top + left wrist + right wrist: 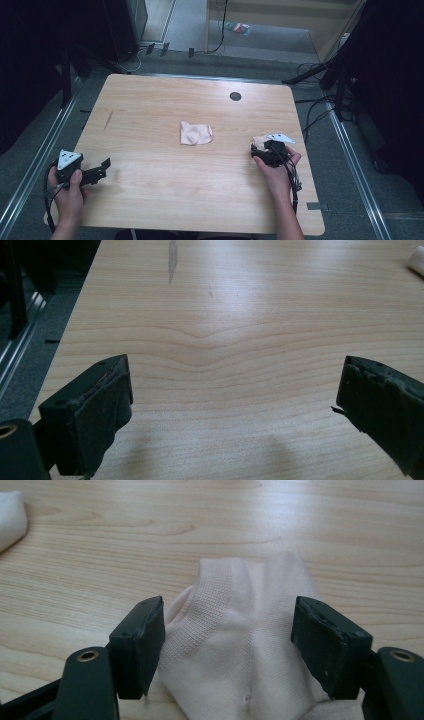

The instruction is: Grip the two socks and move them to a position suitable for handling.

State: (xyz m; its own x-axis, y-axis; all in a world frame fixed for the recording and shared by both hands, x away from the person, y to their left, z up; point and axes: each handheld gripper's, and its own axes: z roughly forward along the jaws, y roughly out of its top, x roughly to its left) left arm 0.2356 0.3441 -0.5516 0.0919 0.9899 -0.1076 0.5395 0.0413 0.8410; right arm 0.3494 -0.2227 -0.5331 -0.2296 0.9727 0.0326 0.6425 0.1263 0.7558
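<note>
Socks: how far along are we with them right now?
Nothing looks finished. One sock lies crumpled mid-table, untouched. The right gripper has open jaws around the second sock, not yet closed. The left gripper is open over bare table.

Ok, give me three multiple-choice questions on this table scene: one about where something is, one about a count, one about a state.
1. Where is the folded sock?
A. mid-table
B. at the left edge
C. on the floor

2. How many pale socks lie on the table?
A. one
B. two
C. four

3. How does the right claw stand?
A. shut, holding nothing
B. open around a second sock
C. lifted high

Answers: 1 A, it lies near the centre. 2 B, one mid-table, one at the right claw. 3 B, its jaws stand apart on either side of the sock.
</note>
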